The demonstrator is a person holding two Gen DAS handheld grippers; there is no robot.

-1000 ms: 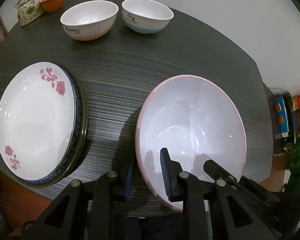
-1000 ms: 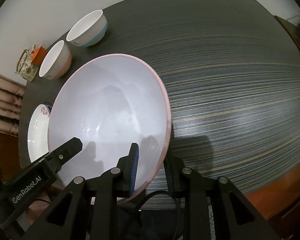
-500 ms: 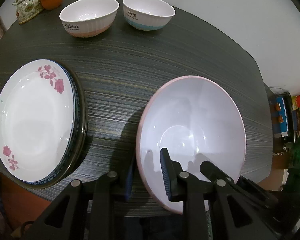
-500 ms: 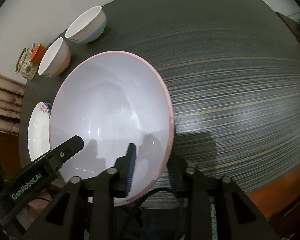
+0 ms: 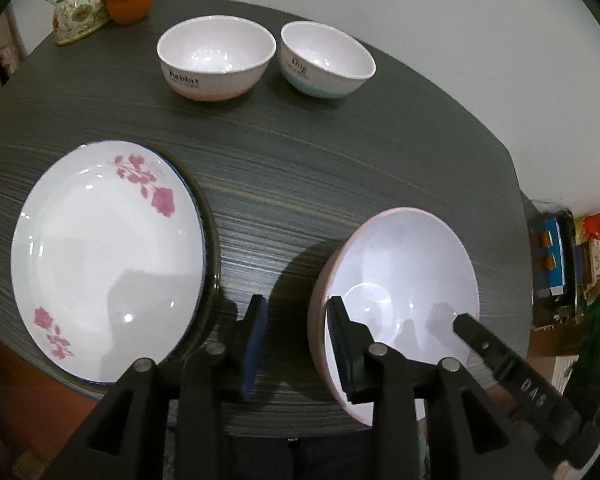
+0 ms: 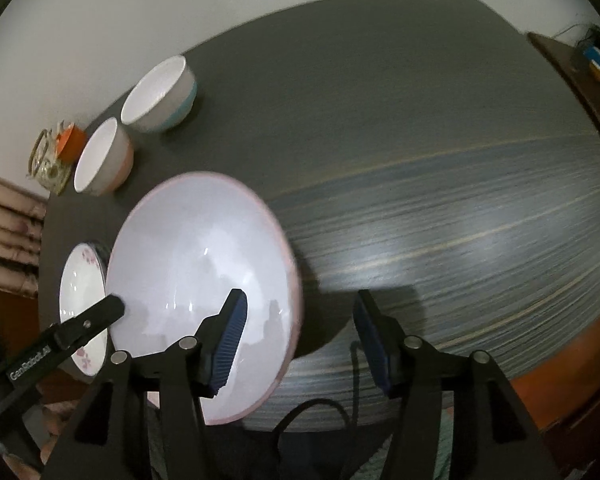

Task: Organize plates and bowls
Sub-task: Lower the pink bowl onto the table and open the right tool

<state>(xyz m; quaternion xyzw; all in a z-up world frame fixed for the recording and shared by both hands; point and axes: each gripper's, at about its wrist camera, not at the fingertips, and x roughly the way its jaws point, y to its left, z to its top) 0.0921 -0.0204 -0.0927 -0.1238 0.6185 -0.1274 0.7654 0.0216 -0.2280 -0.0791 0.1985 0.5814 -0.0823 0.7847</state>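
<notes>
A big white bowl with a pink rim [image 5: 400, 280] rests on the dark table [image 5: 340, 168], near its front edge. My left gripper [image 5: 298, 338] straddles the bowl's left rim. Its jaws are opening, and the outer pad stands clear of the rim. My right gripper [image 6: 302, 342] straddles the right rim of the bowl [image 6: 200, 272]. Its jaws are opening wide, with neither pad pressing. To the left lies a flowered white plate [image 5: 100, 260] on top of a dark-rimmed plate. Two small bowls stand at the back, one marked Rabbit [image 5: 216, 58] and one marked Dog [image 5: 326, 60].
A flowered teapot [image 5: 80, 8] and an orange cup [image 5: 130, 0] sit at the far left corner. The table's right half [image 6: 440, 160] is bare wood grain. Shelves with coloured boxes [image 5: 556, 256] stand beyond the right edge.
Both grippers' jaws have spread off the big bowl's rim, the right one more widely. Both cameras have drawn up and back, so the bowl looks smaller.
</notes>
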